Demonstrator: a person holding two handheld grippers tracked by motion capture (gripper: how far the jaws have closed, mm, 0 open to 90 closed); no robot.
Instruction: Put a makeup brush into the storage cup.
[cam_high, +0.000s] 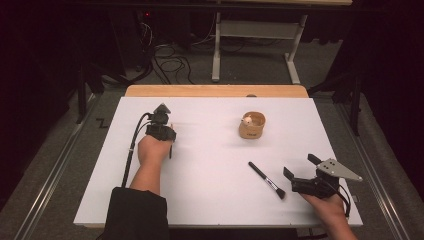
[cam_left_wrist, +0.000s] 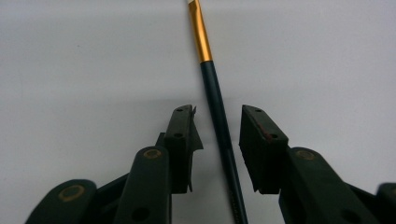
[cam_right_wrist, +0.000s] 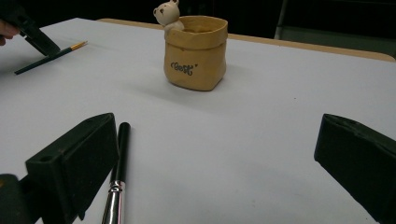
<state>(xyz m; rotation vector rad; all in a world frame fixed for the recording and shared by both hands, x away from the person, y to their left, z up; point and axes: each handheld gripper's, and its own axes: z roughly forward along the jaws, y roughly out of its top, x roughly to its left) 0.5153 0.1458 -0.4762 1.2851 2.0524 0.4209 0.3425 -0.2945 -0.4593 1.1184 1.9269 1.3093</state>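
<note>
The left gripper (cam_left_wrist: 217, 135) stands low over the table (cam_high: 210, 170), its jaws narrowed around a thin brush (cam_left_wrist: 219, 126) with a dark handle and gold ferrule. The handle lies between the pads, yet a gap shows on each side, so nothing is clamped. In the right gripper view the same brush (cam_right_wrist: 49, 57) lies flat on the white top, at the far left, well apart from the cup.

The right gripper (cam_right_wrist: 215, 154) waits near the table's front edge with jaws wide and empty. A black makeup brush (cam_right_wrist: 116, 172) with a silver ferrule lies just beside its left jaw, head toward the person.

The tan cup (cam_high: 252, 125) (a small bear (cam_right_wrist: 167, 13) peeks over its rim) stands upright toward the back of the table, and I see no brush in it.

So the work looks barely begun: both brushes lie on the table, and the first grasp is only half made. Closing, lifting and carrying to the cup probably remain for each.
</note>
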